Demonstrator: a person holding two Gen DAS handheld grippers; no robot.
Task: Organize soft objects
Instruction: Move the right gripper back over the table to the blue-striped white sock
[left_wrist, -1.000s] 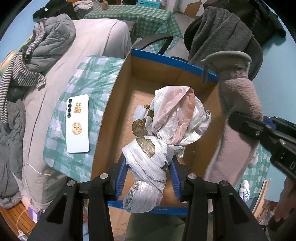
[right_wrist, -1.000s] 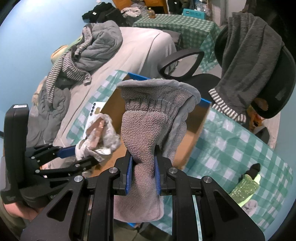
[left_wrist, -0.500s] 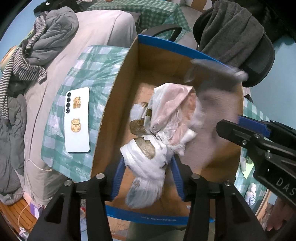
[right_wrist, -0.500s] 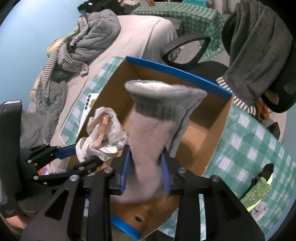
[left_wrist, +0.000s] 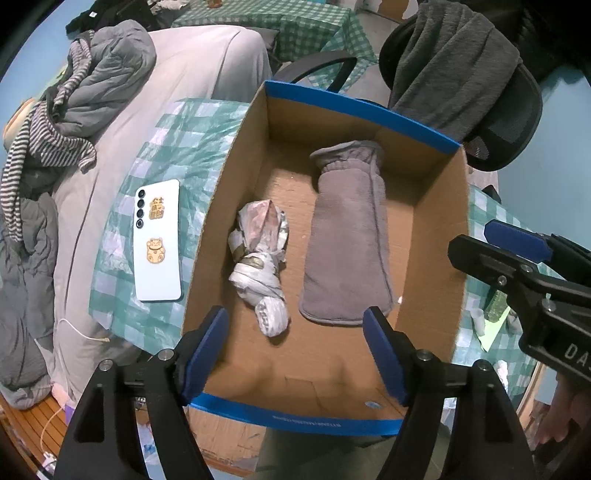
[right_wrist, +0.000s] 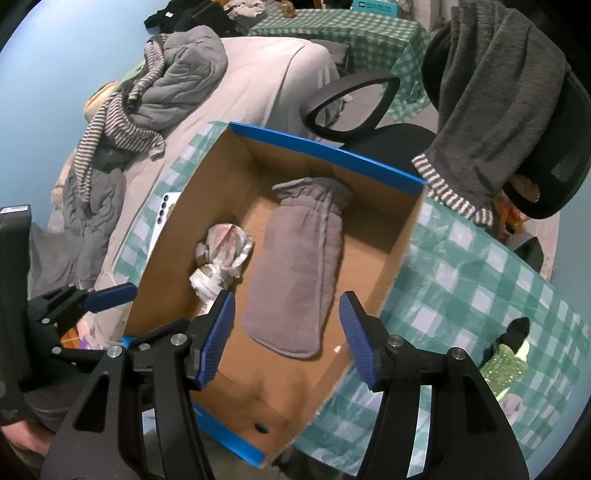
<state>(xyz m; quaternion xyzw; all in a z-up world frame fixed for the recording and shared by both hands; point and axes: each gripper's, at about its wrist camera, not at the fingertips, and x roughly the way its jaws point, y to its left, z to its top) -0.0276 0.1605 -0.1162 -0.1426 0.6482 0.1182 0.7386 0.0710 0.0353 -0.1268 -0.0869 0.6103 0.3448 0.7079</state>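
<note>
A cardboard box (left_wrist: 436, 236) with blue rims stands on the checked tablecloth; it also shows in the right wrist view (right_wrist: 391, 236). Inside lie a knotted white plastic bag bundle (left_wrist: 260, 254) (right_wrist: 221, 258) and, to its right, a grey fleece mitten (left_wrist: 347, 236) (right_wrist: 299, 273). My left gripper (left_wrist: 295, 347) is open and empty above the box's near edge. My right gripper (right_wrist: 286, 336) is open and empty above the mitten's near end. The right gripper's fingers (left_wrist: 517, 240) show at the right of the left wrist view.
A white phone (left_wrist: 158, 240) lies on the cloth left of the box. A green glittery sock (right_wrist: 506, 362) lies on the cloth at right. An office chair with a grey towel (right_wrist: 495, 92) stands behind. A bed with piled clothes (left_wrist: 92, 92) is at left.
Both grippers have opened. The bag bundle dropped from the left gripper and the mitten from the right gripper; both now lie on the box floor.
</note>
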